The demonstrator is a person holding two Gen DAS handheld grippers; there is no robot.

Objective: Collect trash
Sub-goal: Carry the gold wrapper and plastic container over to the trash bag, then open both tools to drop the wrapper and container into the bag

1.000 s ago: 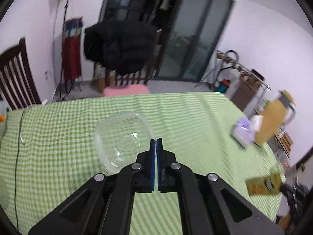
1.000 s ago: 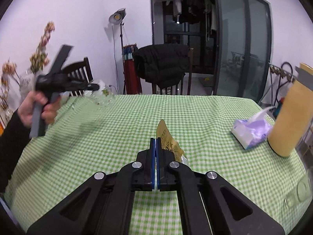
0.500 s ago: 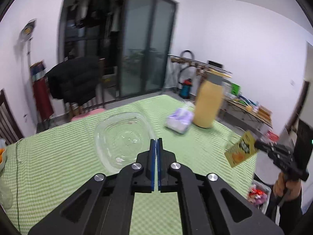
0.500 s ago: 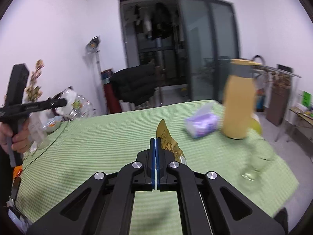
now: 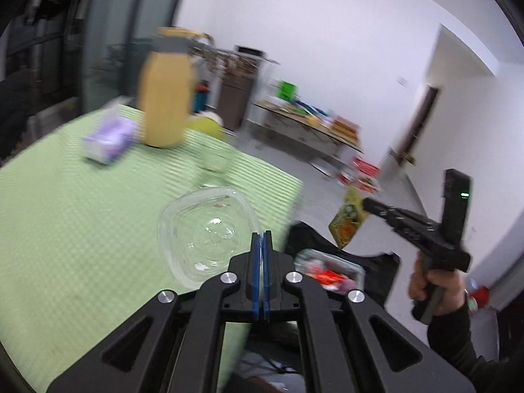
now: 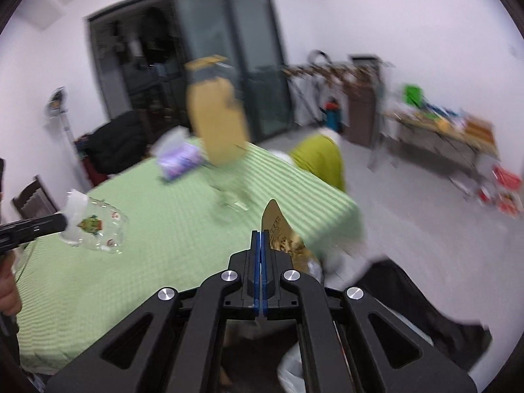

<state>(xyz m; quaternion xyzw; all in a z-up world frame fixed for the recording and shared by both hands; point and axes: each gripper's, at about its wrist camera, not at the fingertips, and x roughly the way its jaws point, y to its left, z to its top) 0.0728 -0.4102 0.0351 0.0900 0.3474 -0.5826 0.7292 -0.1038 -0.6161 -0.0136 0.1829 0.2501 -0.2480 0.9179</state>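
The left gripper [image 5: 261, 240] had its blue pads pressed together on the edge of a clear plastic tray [image 5: 204, 232], a rounded-square shell with a ribbed, glossy bottom. In the right wrist view the same tray [image 6: 98, 229] hung from that gripper's black tip, with a white flap and small printed stickers on it, above the table [image 6: 157, 262].

The right gripper [image 6: 261, 240] was clamped on a yellow wrapper [image 6: 278, 229], a thin, crinkled foil pouch rising to a pointed corner. Seen from the left wrist, the wrapper [image 5: 347, 221] dangled flat from the gripper's tip, past the table edge, above a black bag [image 5: 314, 239] that held colourful scraps.

The table [image 5: 82, 229] wore a green checked cloth. On it stood a tall ochre bottle [image 5: 165, 95] with a grey collar, beside a soft purple tissue pack [image 5: 108, 139] and a blurred clear glass [image 5: 213, 170]. A bare hand [image 5: 435, 290] in a dark sleeve gripped the right gripper's handle.
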